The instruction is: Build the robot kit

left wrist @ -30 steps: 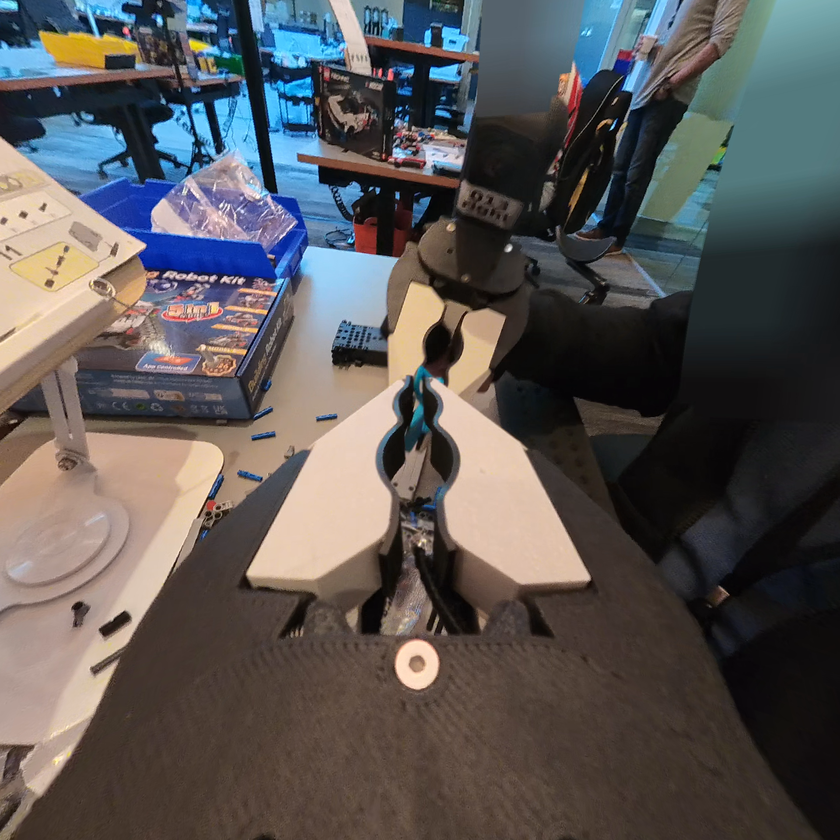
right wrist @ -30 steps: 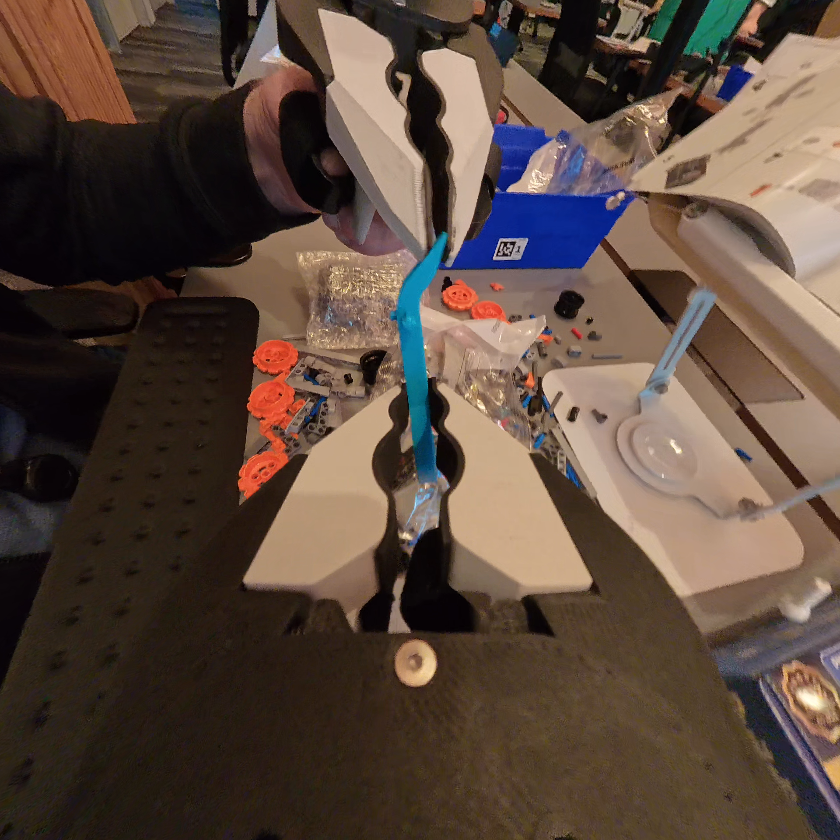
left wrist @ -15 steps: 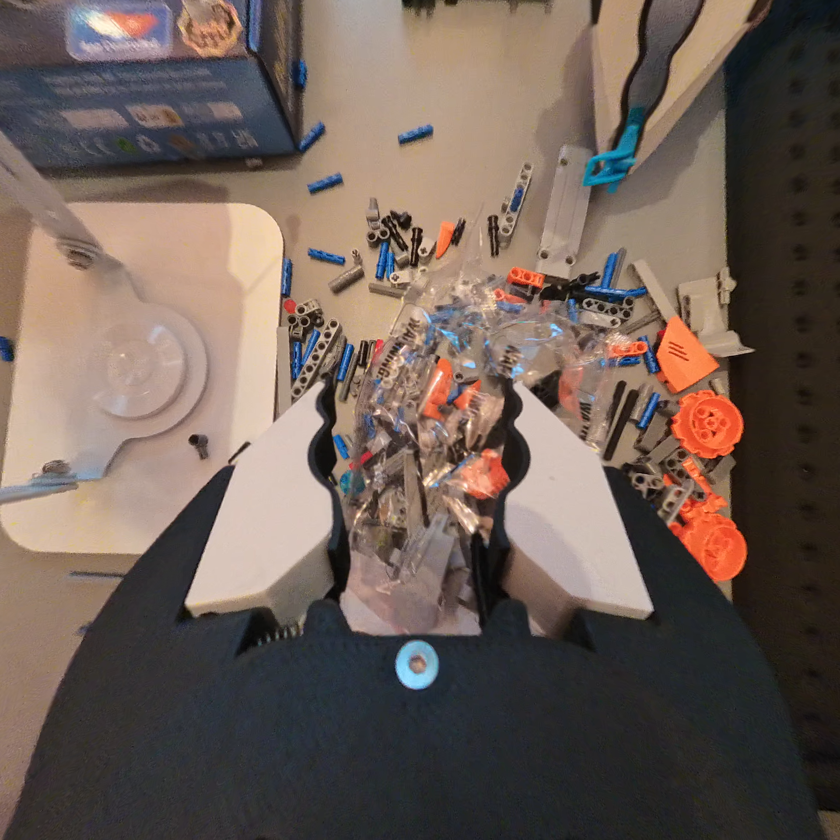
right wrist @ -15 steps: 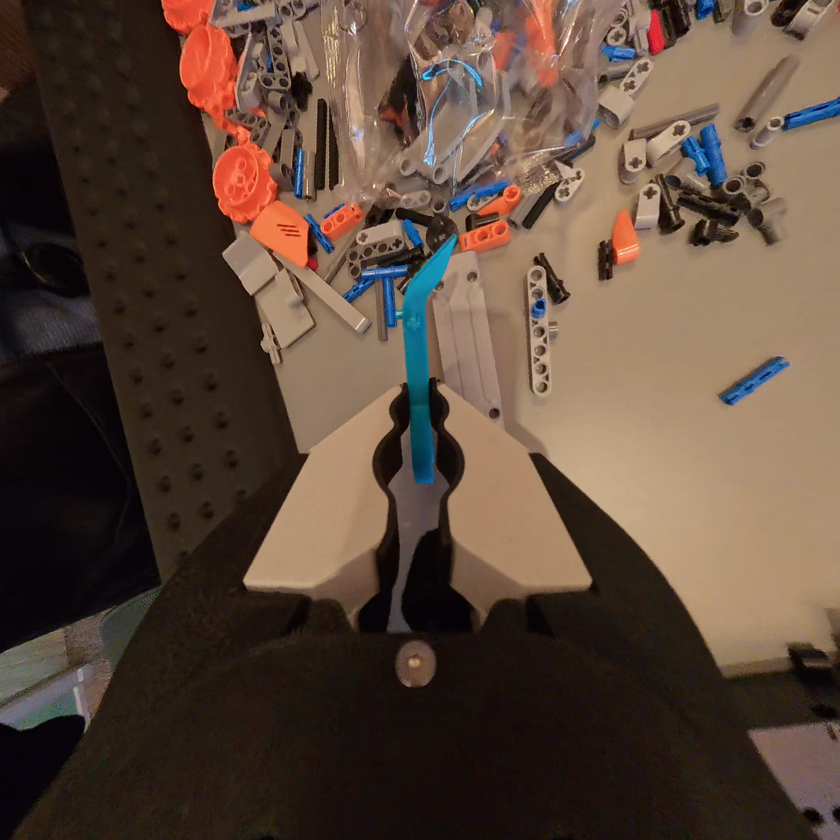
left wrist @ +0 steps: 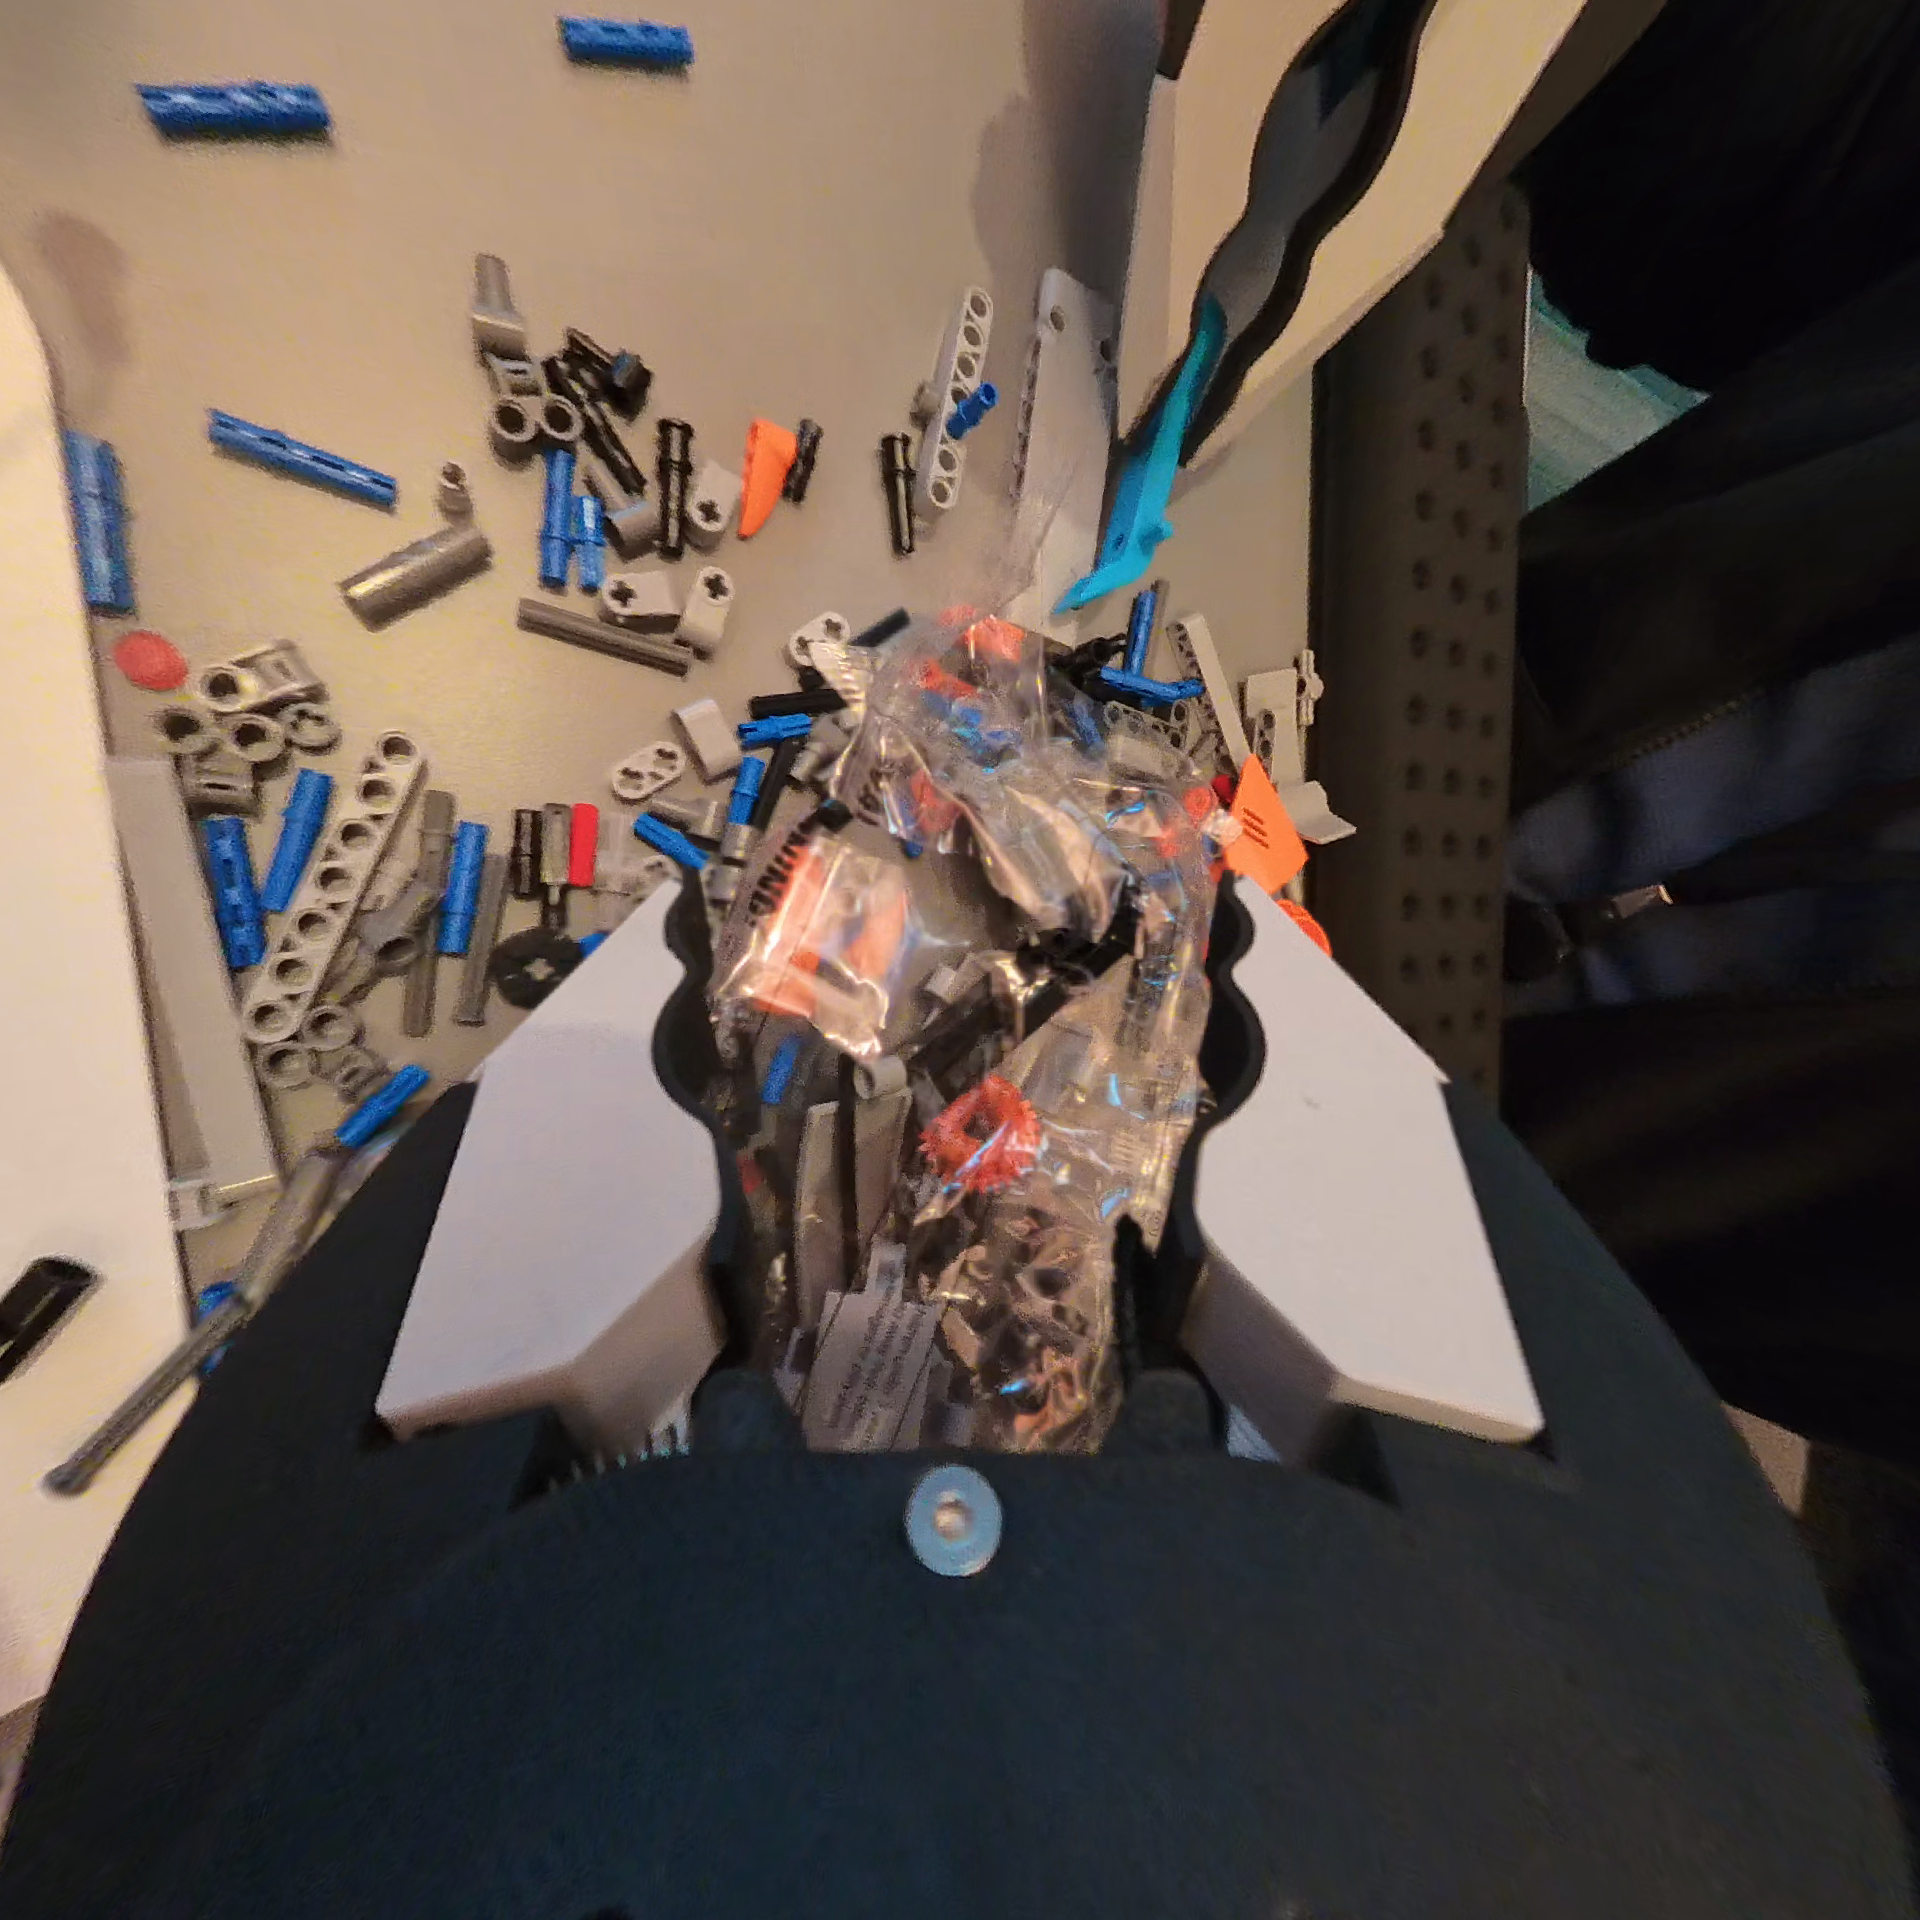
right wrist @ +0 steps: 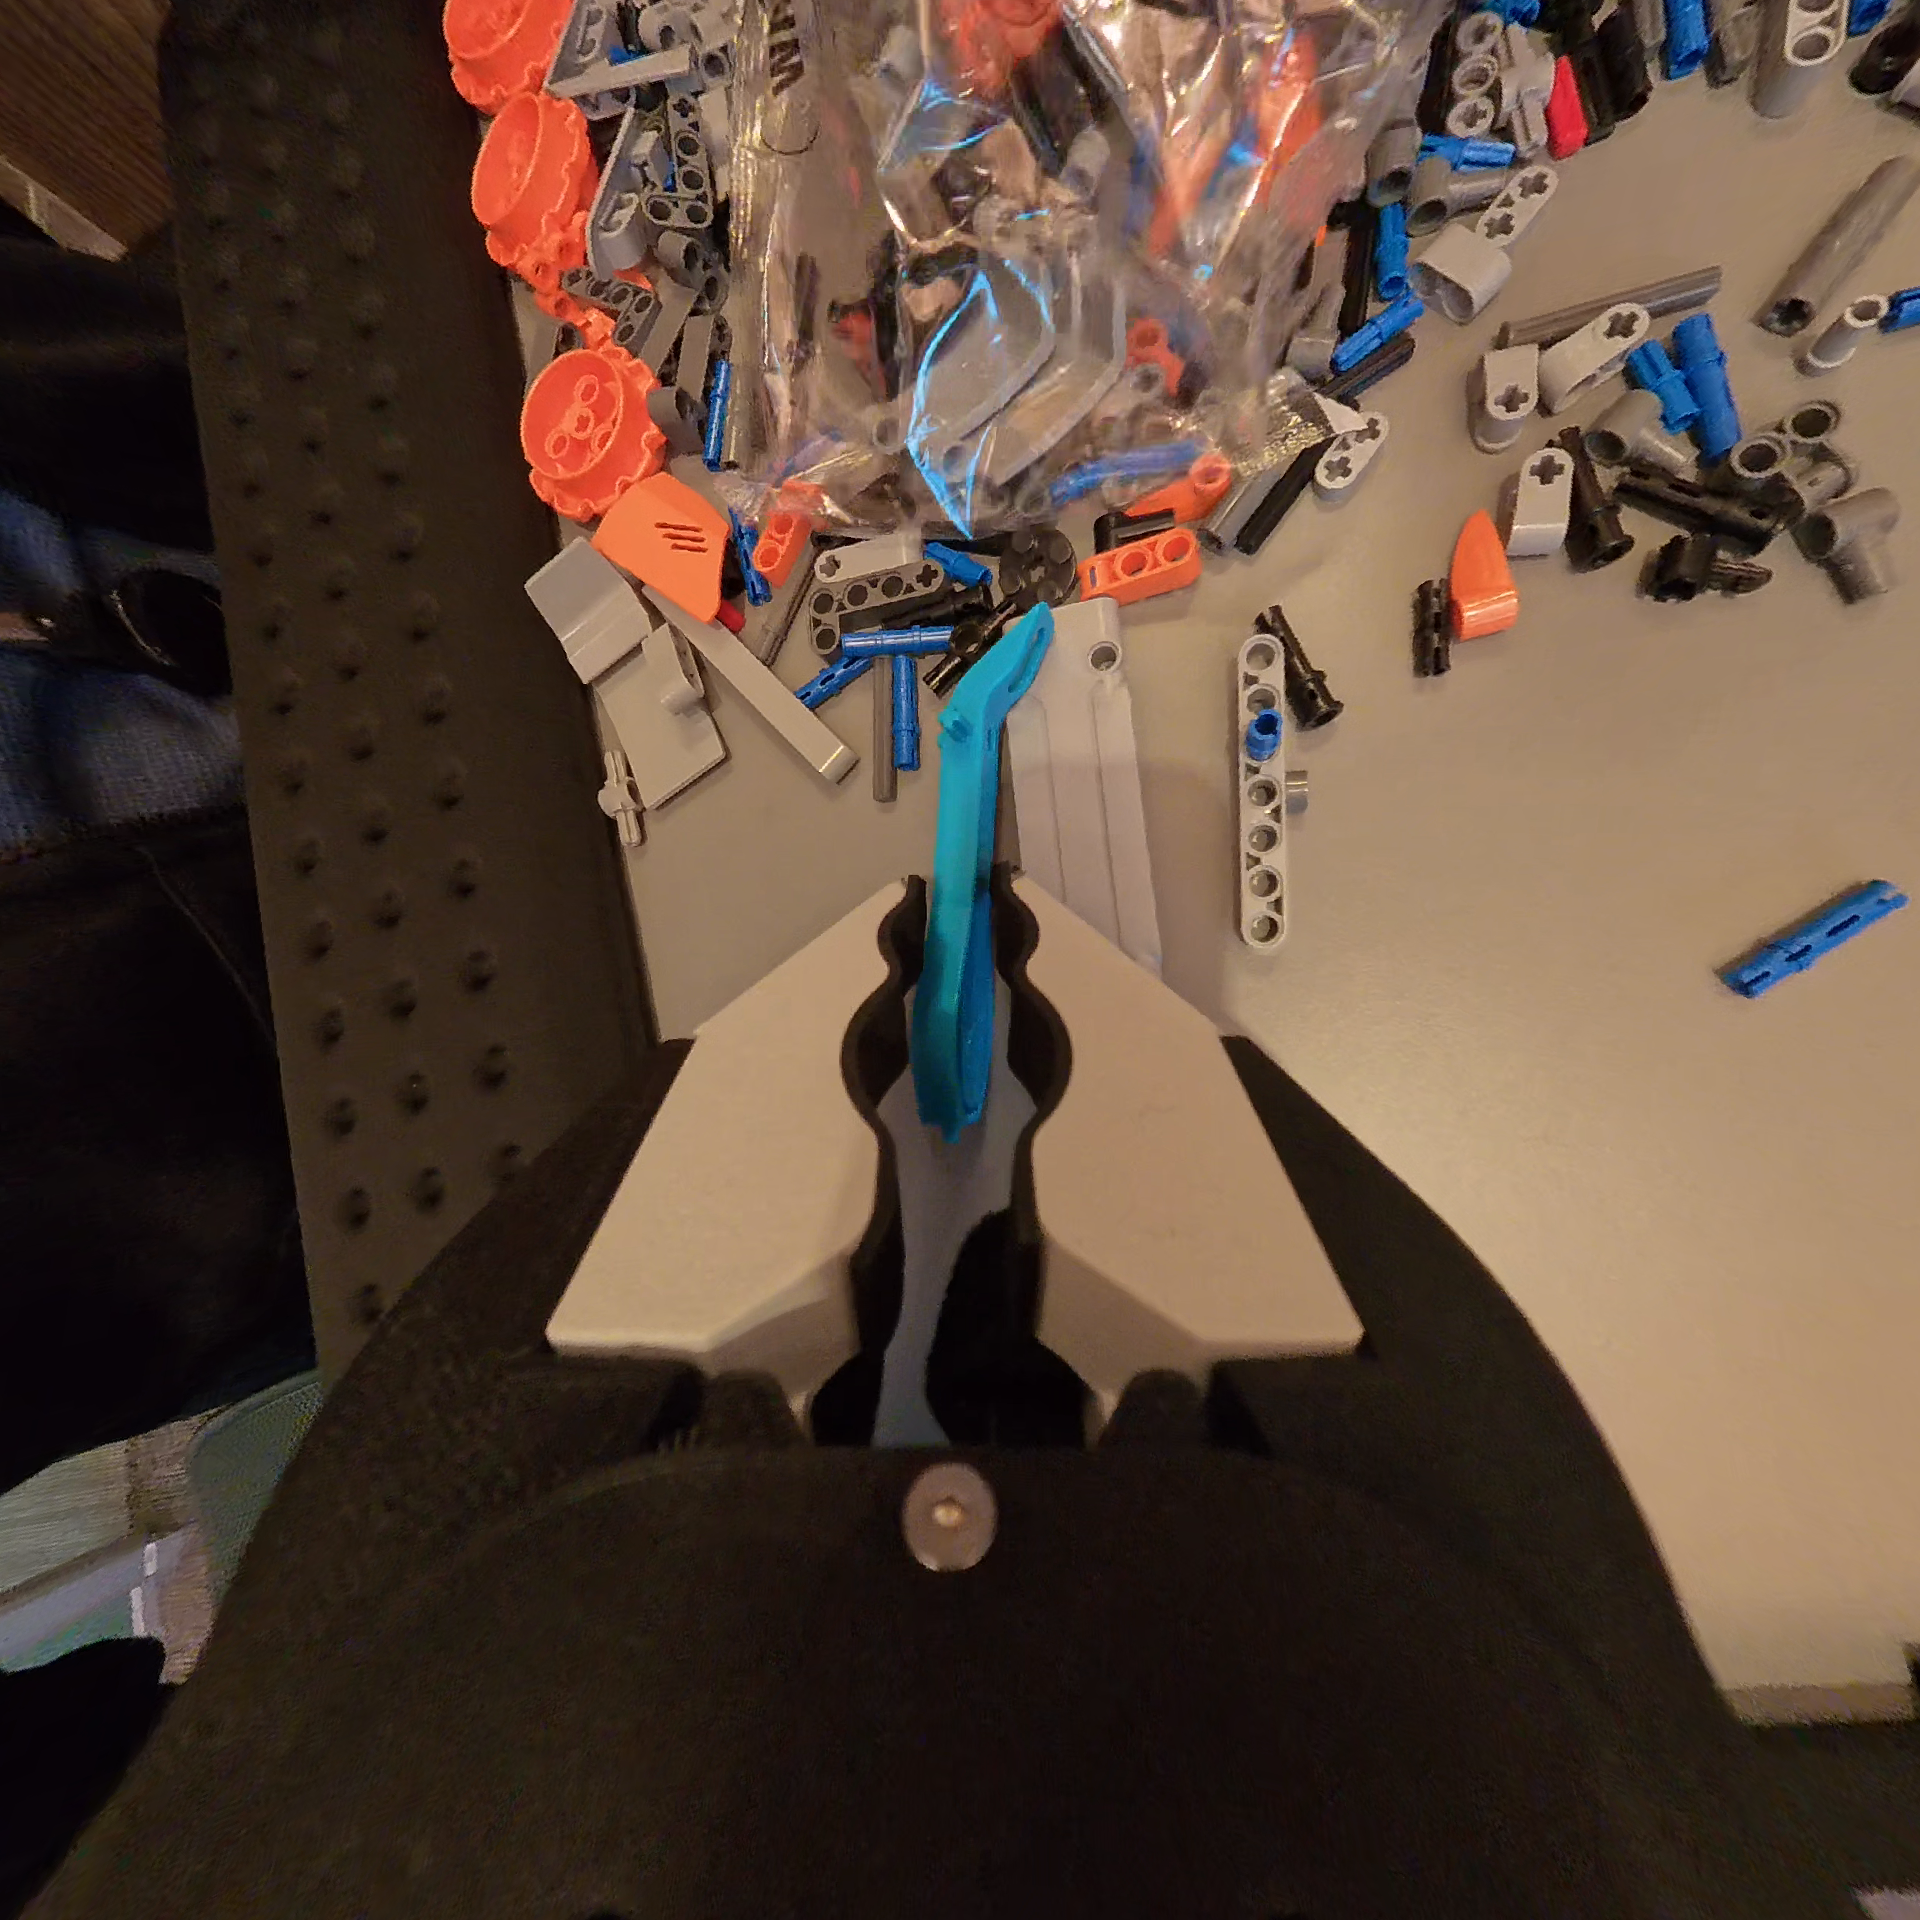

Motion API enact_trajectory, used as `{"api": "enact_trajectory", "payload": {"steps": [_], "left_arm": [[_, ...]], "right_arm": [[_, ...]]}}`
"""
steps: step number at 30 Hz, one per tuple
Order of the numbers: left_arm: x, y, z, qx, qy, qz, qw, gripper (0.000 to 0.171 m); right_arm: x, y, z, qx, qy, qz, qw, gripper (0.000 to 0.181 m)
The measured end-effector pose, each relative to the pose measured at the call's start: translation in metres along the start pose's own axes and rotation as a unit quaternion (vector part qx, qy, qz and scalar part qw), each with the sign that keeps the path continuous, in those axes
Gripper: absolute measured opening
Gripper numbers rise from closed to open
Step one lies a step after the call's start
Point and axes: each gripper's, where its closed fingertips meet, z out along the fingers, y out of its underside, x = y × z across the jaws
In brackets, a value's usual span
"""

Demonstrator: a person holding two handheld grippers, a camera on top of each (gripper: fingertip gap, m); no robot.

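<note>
1. Gripping a teal plastic pry tool (right wrist: 961, 914), the right gripper (right wrist: 961, 894) is clenching it near the tabletop's (right wrist: 1507, 1195) perforated black edge strip (right wrist: 353, 623).
2. The left gripper (left wrist: 956, 904) is standing spread around a crinkled clear bag of building parts (left wrist: 997, 935); whether it is pinching the bag is unclear.
3. Loose building pieces (left wrist: 416, 831) are lying scattered across the beige surface.

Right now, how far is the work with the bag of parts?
Done: many loose parts lie spread on the table. In hand: the left gripper clamps the clear bag; the right gripper pinches a teal tool. Left: parts sit inside the bag.
</note>
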Motion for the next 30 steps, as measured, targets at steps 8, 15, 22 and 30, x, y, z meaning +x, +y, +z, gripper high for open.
{"api": "enact_trajectory", "payload": {"steps": [8, 15, 22, 30], "left_arm": [[-0.001, 0.004, 0.008, -0.02, -0.044, 0.009, 0.999, 0.032], [0.007, 0.001, 0.01, 0.008, -0.093, 0.08, 0.992, 0.0], [0.027, -0.01, -0.022, 0.08, -0.149, 0.123, 0.978, 0.0], [0.049, -0.023, -0.067, 0.127, -0.22, 0.17, 0.952, 0.0]], "right_arm": [[0.004, -0.002, -0.003, 0.019, 0.005, -0.002, 1.0, 0.009], [0.004, -0.003, -0.005, 0.025, 0.003, -0.006, 1.0, 0.008], [0.002, -0.01, -0.01, 0.05, 0.003, -0.015, 0.999, 0.01], [0.0, -0.016, -0.016, 0.074, 0.0, -0.026, 0.997, 0.013]]}}
